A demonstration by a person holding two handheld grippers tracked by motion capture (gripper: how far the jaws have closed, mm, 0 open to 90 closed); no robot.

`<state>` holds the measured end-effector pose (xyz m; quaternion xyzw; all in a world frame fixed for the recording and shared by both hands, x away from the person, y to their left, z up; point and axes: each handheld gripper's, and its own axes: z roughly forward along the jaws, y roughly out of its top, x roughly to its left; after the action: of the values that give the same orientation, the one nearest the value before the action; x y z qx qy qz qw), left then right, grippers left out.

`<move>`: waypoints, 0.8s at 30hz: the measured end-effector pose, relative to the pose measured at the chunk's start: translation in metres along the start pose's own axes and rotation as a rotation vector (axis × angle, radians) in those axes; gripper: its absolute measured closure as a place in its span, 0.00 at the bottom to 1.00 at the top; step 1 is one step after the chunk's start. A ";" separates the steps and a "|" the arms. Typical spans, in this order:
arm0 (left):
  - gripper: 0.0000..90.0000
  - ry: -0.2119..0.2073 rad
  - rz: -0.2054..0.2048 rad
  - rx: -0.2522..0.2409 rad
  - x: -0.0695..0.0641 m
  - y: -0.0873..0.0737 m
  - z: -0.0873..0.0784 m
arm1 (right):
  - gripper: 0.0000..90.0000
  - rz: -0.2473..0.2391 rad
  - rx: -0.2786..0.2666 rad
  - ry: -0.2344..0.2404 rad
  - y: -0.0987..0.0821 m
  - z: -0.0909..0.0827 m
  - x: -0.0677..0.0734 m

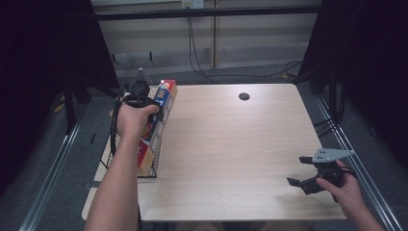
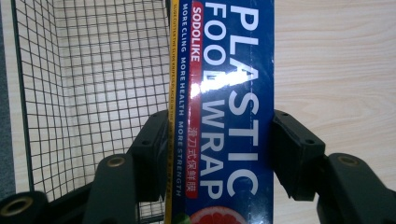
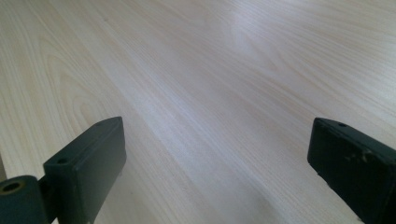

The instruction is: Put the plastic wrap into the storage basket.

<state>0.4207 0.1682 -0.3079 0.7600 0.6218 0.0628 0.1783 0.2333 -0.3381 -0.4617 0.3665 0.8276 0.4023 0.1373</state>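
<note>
1. Spanning most of the high view, a pale wood-grain table (image 1: 231, 144) with rounded corners carries a small dark round disc (image 1: 244, 96) near its far edge.
2. Grey floor surrounds the table; metal rails (image 1: 358, 159) run along both sides, black curtains (image 1: 370, 57) hang left and right, and a light panelled wall (image 1: 250, 33) with a socket (image 1: 192, 4) and trailing black cables (image 1: 202, 67) closes the far end.
3. Wire basket (image 1: 153, 166): black mesh, standing at the table's left edge; in the left gripper view its grid (image 2: 93, 70) shows the table grain through it.
4. Plastic wrap box (image 1: 159, 120): long and narrow, lying along the basket's right side, above the rim, one end toward the far wall.
5. Writing on the box (image 2: 229, 93), read in the left gripper view: large white "PLASTIC FOOD WRAP" on blue; "SODOLIKE" on a red strip followed by Chinese characters; "MORE CLING MORE HEALTH MORE STRENGTH" in small white letters; a yellow edge line too small to read; a citrus slice printed at the lower end.
6. Left gripper (image 1: 144, 98): held from above by the left hand (image 1: 129, 118), its two black jaws clamped on the box's long sides.
7. Right gripper (image 1: 298, 171): held in the right hand (image 1: 344, 187) near the table's near right corner, topped by a grey three-cornered plate (image 1: 332, 155); its jaws stand wide apart over bare wood (image 3: 210, 93), with nothing between them.
</note>
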 end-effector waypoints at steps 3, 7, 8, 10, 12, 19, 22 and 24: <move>0.49 0.001 -0.008 0.003 0.003 -0.001 0.000 | 0.05 0.001 -0.001 0.001 0.000 0.000 0.000; 0.49 0.006 -0.017 0.006 0.006 -0.001 0.002 | 0.05 -0.001 0.004 0.001 0.000 0.001 0.000; 0.49 0.003 -0.027 0.006 0.006 -0.001 0.002 | 0.05 -0.001 0.004 0.001 0.000 0.001 0.000; 0.49 -0.008 -0.028 0.011 0.009 -0.001 0.004 | 0.05 -0.002 0.005 0.001 0.000 0.001 0.001; 0.49 -0.009 -0.028 0.008 0.011 -0.001 0.004 | 0.05 -0.005 0.006 0.000 0.000 0.001 0.001; 0.49 -0.001 -0.036 0.003 0.014 -0.001 0.006 | 0.05 -0.005 0.009 0.002 -0.001 0.002 0.001; 0.49 0.006 -0.053 0.007 0.017 -0.003 0.006 | 0.05 -0.006 0.009 0.004 -0.001 0.002 0.001; 0.49 0.007 -0.061 0.005 0.020 -0.003 0.007 | 0.05 -0.008 0.009 0.004 -0.001 0.002 0.001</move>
<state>0.4242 0.1864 -0.3178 0.7410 0.6453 0.0584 0.1762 0.2336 -0.3365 -0.4636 0.3629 0.8313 0.3985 0.1357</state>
